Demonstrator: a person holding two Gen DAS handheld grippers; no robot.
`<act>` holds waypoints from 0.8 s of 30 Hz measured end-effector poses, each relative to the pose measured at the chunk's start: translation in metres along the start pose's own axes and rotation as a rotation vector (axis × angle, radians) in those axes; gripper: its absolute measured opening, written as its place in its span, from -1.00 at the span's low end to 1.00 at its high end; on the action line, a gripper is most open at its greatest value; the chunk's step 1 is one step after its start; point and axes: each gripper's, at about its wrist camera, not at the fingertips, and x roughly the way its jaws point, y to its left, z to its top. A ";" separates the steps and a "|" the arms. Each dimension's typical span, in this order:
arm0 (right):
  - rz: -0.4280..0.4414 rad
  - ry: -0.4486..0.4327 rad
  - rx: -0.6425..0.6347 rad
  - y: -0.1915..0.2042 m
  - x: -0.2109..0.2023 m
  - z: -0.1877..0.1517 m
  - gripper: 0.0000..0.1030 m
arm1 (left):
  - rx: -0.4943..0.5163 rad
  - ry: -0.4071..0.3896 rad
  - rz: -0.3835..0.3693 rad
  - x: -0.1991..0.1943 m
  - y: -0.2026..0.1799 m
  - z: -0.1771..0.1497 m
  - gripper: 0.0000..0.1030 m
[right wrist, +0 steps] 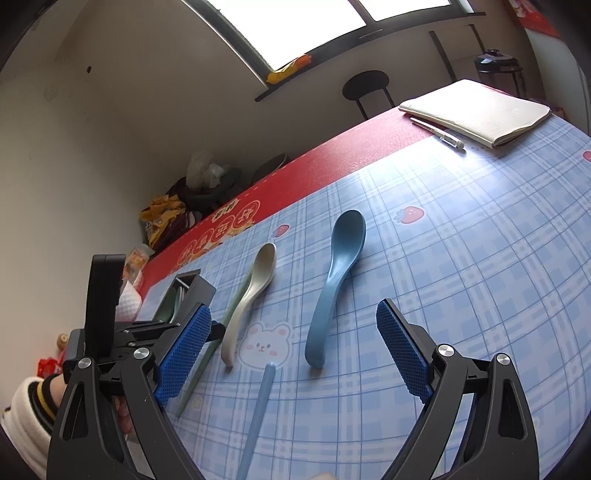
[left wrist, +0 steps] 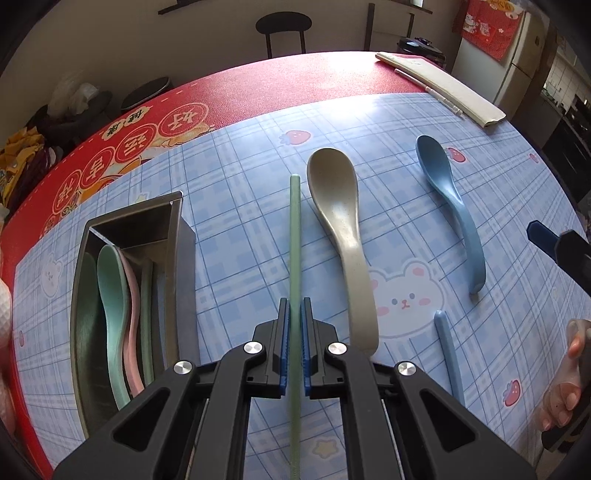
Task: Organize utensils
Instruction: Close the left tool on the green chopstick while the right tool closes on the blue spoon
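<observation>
My left gripper (left wrist: 294,306) is shut on a pale green chopstick (left wrist: 294,236), which runs straight ahead over the blue checked mat. To its left stands a metal box (left wrist: 177,236) holding a mint spoon (left wrist: 110,280) and a pink spoon. A beige spoon (left wrist: 340,221), a blue spoon (left wrist: 454,199) and a blue chopstick (left wrist: 448,350) lie on the mat to its right. My right gripper (right wrist: 293,308) hangs open above the mat, with the blue spoon (right wrist: 332,288) and the blue chopstick (right wrist: 258,413) in front of it and nothing between its pads.
A cream notebook (right wrist: 476,110) with a pen (right wrist: 437,133) beside it lies at the far right of the table. A red cloth (left wrist: 258,88) covers the table's far side. A stool (left wrist: 284,26) stands behind the table. A hand (left wrist: 565,387) shows at the right edge.
</observation>
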 end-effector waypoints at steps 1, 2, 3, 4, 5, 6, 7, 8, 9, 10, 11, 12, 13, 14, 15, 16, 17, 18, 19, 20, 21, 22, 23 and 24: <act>0.001 0.003 0.005 -0.001 0.000 0.000 0.71 | -0.009 -0.014 -0.028 -0.007 0.000 -0.004 -0.89; 0.000 0.007 0.007 -0.002 0.001 0.000 0.71 | -0.019 -0.036 -0.069 -0.015 0.001 -0.008 -0.89; -0.001 0.009 0.009 -0.003 0.002 -0.001 0.71 | -0.030 -0.056 -0.095 -0.023 0.002 -0.013 -0.89; 0.000 0.012 0.009 -0.003 0.003 -0.001 0.71 | -0.043 -0.082 -0.121 -0.031 0.003 -0.019 -0.89; 0.002 0.014 0.007 -0.003 0.004 -0.001 0.71 | -0.054 -0.112 -0.154 -0.040 0.004 -0.025 -0.89; 0.003 0.017 0.006 -0.002 0.005 -0.001 0.71 | -0.062 -0.141 -0.173 -0.048 0.005 -0.033 -0.89; 0.004 0.019 0.006 -0.002 0.006 -0.001 0.71 | -0.076 -0.173 -0.197 -0.056 0.006 -0.041 -0.89; 0.001 0.021 0.005 -0.002 0.007 -0.002 0.71 | -0.088 -0.199 -0.221 -0.061 0.008 -0.049 -0.89; -0.008 0.024 0.001 -0.002 0.008 -0.002 0.70 | -0.101 -0.222 -0.227 -0.066 0.011 -0.058 -0.89; -0.016 0.029 -0.006 -0.001 0.011 -0.003 0.65 | -0.121 -0.243 -0.245 -0.069 0.013 -0.066 -0.89; -0.022 0.036 -0.012 0.000 0.014 -0.003 0.49 | -0.138 -0.264 -0.262 -0.072 0.016 -0.073 -0.89; -0.026 0.043 -0.016 0.000 0.016 -0.004 0.46 | -0.155 -0.290 -0.271 -0.076 0.020 -0.080 -0.89; -0.026 0.047 -0.020 0.001 0.020 -0.004 0.45 | -0.174 -0.312 -0.290 -0.079 0.023 -0.086 -0.89; -0.029 0.051 -0.027 0.002 0.022 -0.005 0.44 | -0.190 -0.333 -0.311 -0.081 0.027 -0.091 -0.89; -0.035 0.054 -0.037 0.003 0.024 -0.005 0.38 | -0.205 -0.353 -0.328 -0.084 0.030 -0.095 -0.89; -0.041 0.054 -0.046 0.003 0.025 -0.005 0.27 | -0.214 -0.371 -0.346 -0.086 0.032 -0.098 -0.89; -0.043 0.057 -0.051 0.003 0.027 -0.005 0.21 | -0.220 -0.386 -0.362 -0.089 0.033 -0.101 -0.89; -0.043 0.061 -0.049 0.002 0.028 -0.006 0.08 | -0.223 -0.398 -0.376 -0.092 0.034 -0.103 -0.89; -0.054 0.066 -0.037 -0.001 0.029 -0.006 -0.02 | -0.227 -0.406 -0.393 -0.095 0.036 -0.105 -0.89; -0.069 0.070 -0.022 -0.003 0.030 -0.005 -0.10 | -0.233 -0.414 -0.406 -0.098 0.040 -0.106 -0.89; -0.077 0.079 -0.012 -0.004 0.032 -0.004 -0.15 | -0.234 -0.417 -0.413 -0.101 0.042 -0.107 -0.89; -0.084 0.093 -0.010 -0.004 0.036 -0.004 -0.27 | -0.234 -0.421 -0.416 -0.104 0.045 -0.108 -0.89; -0.095 0.107 -0.013 -0.003 0.040 -0.004 -0.29 | -0.235 -0.430 -0.418 -0.108 0.048 -0.111 -0.89; -0.109 0.121 -0.015 -0.002 0.044 -0.003 -0.30 | -0.236 -0.438 -0.425 -0.111 0.051 -0.112 -0.89</act>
